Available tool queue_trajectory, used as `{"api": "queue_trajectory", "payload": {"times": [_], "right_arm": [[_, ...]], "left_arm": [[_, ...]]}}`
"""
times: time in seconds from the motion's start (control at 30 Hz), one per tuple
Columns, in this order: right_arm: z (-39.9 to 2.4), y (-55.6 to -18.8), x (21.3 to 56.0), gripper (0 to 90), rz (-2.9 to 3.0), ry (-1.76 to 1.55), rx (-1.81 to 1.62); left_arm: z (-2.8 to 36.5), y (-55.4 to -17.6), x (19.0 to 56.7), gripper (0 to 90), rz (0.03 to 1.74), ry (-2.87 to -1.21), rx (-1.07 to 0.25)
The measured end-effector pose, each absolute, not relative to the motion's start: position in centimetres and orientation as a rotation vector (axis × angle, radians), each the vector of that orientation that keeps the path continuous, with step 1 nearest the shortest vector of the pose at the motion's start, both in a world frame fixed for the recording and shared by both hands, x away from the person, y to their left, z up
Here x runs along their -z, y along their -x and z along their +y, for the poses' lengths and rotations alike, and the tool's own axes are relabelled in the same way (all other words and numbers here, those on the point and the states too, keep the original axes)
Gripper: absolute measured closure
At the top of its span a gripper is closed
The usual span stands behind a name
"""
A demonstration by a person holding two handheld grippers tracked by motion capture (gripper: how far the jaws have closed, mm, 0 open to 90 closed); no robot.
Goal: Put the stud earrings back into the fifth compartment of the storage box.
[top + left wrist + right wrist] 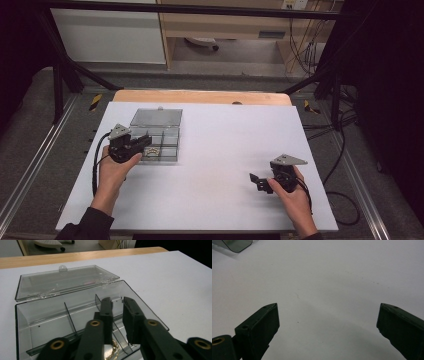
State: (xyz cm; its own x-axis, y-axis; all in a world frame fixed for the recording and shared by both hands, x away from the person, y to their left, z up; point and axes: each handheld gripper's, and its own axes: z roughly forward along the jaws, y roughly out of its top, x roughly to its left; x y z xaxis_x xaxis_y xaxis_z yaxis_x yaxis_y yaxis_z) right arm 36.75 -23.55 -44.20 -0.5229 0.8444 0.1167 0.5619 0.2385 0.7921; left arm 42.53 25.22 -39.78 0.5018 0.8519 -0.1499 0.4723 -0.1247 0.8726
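From the high view, my left tongs (145, 141) reach into the clear plastic box (167, 131), at its near left corner, where a small gold piece of jewellery (153, 152) lies on the bottom. The lid of the box (156, 117) lies flat behind it. My right tongs (255, 181) rest on the white table sheet (220, 135), well apart from the box to its right, and they hold nothing.

In the left gripper view, my left tongs (117, 305) are narrow, with a small gap between the two jaws. A thin divider of the box (119, 331) runs through this gap, and the gold jewellery (113, 350) lies low beside the inner jaw, not pressed by the pads as far as I can see. I think here is the risk: if I close now, the jaws can pinch the divider and not the jewellery, or the chain can slip out because it is loose and small. Lifting then could drag the light box.

In the right gripper view, my right tongs (328, 322) stand wide over the bare sheet, and one corner of the box (235, 245) is far at the top left.
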Motion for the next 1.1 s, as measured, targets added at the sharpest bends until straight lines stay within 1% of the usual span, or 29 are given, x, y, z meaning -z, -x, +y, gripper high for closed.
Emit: {"api": "queue_trajectory", "payload": {"times": [0.27, 0.4, 0.5, 0.57, 0.77, 0.83, 0.97, 1.07, 1.1], "right_arm": [[-23.6, -36.8, 44.2, 4.7, 2.180, -1.301, -1.177], [-23.6, -36.8, 44.2, 4.7, 2.180, -1.301, -1.178], [-23.6, -36.8, 44.2, 4.7, 2.181, -1.303, -1.178], [-23.6, -36.8, 44.1, 4.7, 2.183, -1.302, -1.180], [-23.7, -36.8, 44.1, 4.5, 2.181, -1.303, -1.180], [-23.7, -36.8, 44.1, 4.5, 2.181, -1.303, -1.180], [-23.8, -36.8, 44.1, 4.3, 2.170, -1.313, -1.187], [-23.8, -36.8, 44.1, 4.3, 2.170, -1.307, -1.187], [-23.8, -36.8, 44.1, 4.3, 2.169, -1.305, -1.188]], "left_arm": [[24.8, -42.4, 39.4, 66.1, 1.110, -1.747, -0.506], [24.7, -42.3, 39.2, 62.5, 1.101, -1.742, -0.521], [24.6, -42.2, 39.2, 57.7, 1.111, -1.735, -0.535], [24.6, -42.2, 39.2, 50.7, 1.128, -1.717, -0.548], [24.4, -41.9, 38.9, 43.6, 1.097, -1.671, -0.534], [24.2, -41.8, 38.6, 38.2, 1.090, -1.644, -0.544], [24.0, -41.4, 38.1, 21.6, 1.088, -1.599, -0.567], [23.8, -41.1, 37.6, 9.3, 1.077, -1.586, -0.536], [23.8, -41.0, 37.5, 6.6, 1.069, -1.584, -0.528]]}}
